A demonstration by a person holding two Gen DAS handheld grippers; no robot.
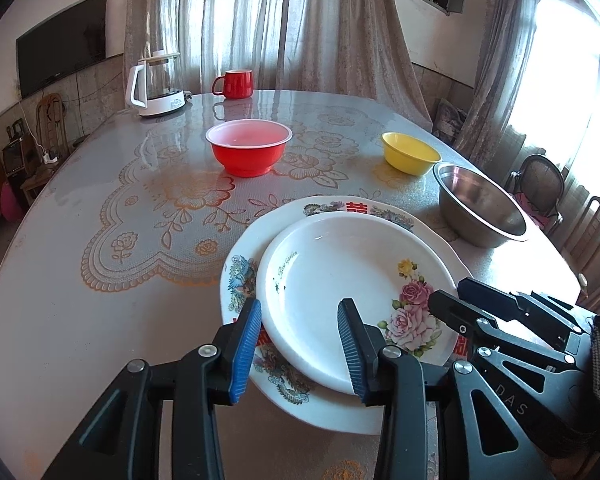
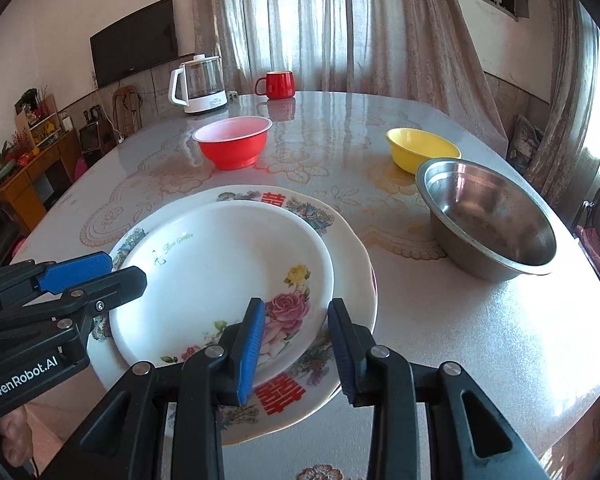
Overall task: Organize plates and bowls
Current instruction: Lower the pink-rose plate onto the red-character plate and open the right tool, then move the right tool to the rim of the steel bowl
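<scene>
Left wrist view. Left gripper (image 1: 300, 344) hangs over the near rim of the small white round plate with pink roses (image 1: 340, 280), jaws partly apart and gripping nothing; one blue pad sits over the rim at 9 o'clock of the plate, the other over its well. That plate rests on the larger white scalloped plate with red characters and a bird border (image 1: 240, 276), shifted toward the right edge rather than centred (stacked, but loosely). Red plastic bowl with a white inside (image 1: 248, 148) stands at 12 o'clock across the grey lace-patterned table (image 1: 80, 208); yellow bowl (image 1: 410, 154) at 1 o'clock, just beside the steel bowl (image 1: 480, 208) at 2 o'clock. The right gripper (image 1: 448, 294) comes in from 3 o'clock, its tips over the rose print.

Right wrist view. Right gripper (image 2: 296, 344) is narrowly parted and empty, one pad over the roses, the other outside the small plate's right rim, as if straddling it. Left gripper enters at 9 o'clock. Bowls unstacked: red at 11 o'clock, yellow and steel at 1 to 2 o'clock, possibly touching.

Judgement: plates look done; both grippers flank the stack, probably to nudge it square or let go. Nesting the bowls remains.
</scene>
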